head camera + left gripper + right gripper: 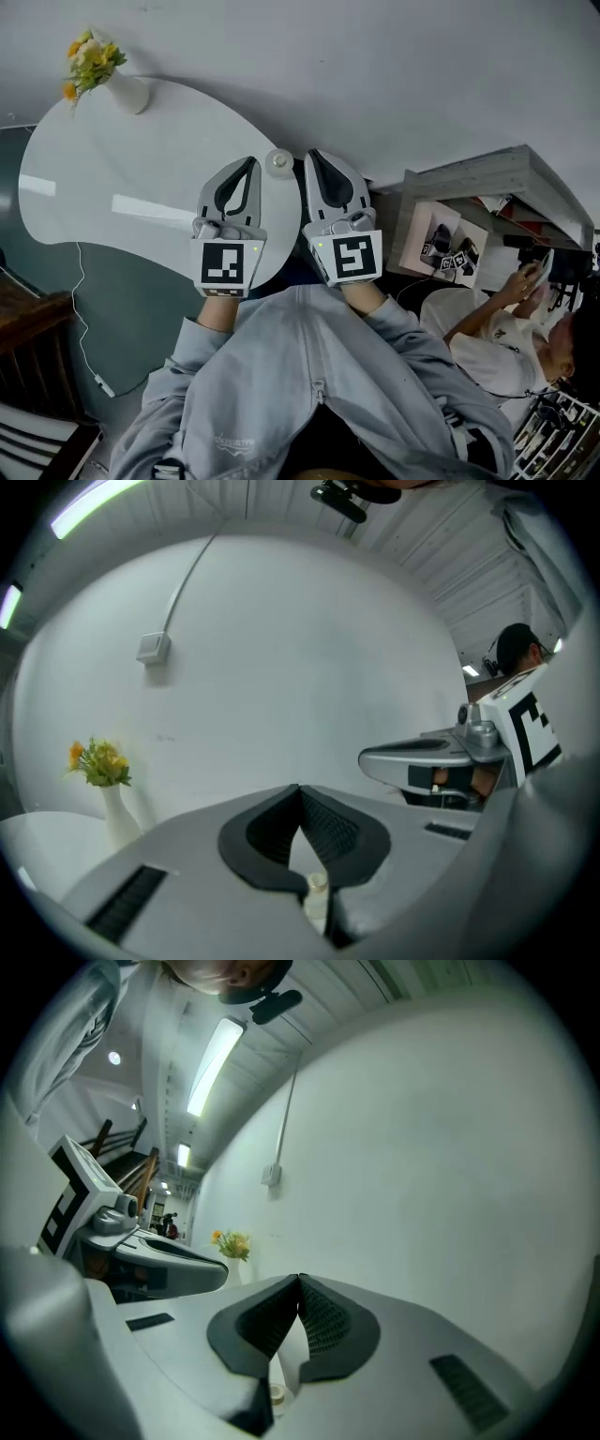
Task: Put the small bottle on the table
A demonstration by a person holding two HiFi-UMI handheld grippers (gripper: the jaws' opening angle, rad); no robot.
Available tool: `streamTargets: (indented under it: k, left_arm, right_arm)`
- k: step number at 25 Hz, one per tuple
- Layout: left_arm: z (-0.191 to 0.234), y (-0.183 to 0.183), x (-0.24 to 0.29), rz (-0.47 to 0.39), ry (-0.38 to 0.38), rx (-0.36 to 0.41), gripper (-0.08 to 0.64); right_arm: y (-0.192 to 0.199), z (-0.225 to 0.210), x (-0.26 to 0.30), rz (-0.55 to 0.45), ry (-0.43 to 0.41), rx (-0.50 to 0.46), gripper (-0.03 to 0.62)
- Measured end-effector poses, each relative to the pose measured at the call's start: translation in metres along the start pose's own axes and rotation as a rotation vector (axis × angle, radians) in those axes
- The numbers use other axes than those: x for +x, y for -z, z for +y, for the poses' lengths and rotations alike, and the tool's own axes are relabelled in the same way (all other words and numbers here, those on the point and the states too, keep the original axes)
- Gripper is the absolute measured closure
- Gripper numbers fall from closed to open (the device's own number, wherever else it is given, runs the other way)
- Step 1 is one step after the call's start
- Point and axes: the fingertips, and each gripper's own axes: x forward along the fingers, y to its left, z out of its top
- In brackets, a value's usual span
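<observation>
The small bottle (278, 161), pale with a round cap, stands upright on the white table (112, 187) near its right edge. It sits between the tips of my two grippers, and neither one holds it. My left gripper (251, 161) hovers just left of it, tips together and nothing between them. My right gripper (312, 154) is just right of the bottle, also shut and empty. In the left gripper view the jaw tips (300, 787) meet, and the bottle (316, 892) shows low through the gap behind them. In the right gripper view the tips (299, 1279) also meet, and the bottle's cap (277, 1393) peeks out below.
A white vase of yellow flowers (122, 89) stands at the table's far left. A thin white cable (80, 300) hangs off the near left edge. A grey shelf unit (487, 187) stands to the right, and a seated person (506, 347) is beyond it. A plain white wall rises behind the table.
</observation>
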Motion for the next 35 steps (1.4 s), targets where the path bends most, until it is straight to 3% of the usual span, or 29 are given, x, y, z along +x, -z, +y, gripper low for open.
streamTargets:
  k: [7, 13, 23, 35]
  left_arm:
    - [0.0, -0.065, -0.033, -0.099, -0.063, -0.028, 0.552]
    - [0.0, -0.102, -0.053, -0.176, -0.12, -0.045, 0.552]
    - [-0.019, -0.107, -0.062, -0.19, -0.112, -0.031, 0.552]
    - [-0.034, -0.101, -0.064, -0.176, -0.115, -0.033, 0.552]
  right_arm:
    - [-0.056, -0.001, -0.021, -0.033, 0.004, -0.01, 0.566]
    - [-0.081, -0.004, -0.041, -0.051, 0.019, -0.019, 0.566]
    - [-0.097, 0.0, -0.054, -0.071, -0.005, -0.064, 0.566]
    - [-0.093, -0.007, -0.064, -0.076, -0.025, -0.05, 0.566]
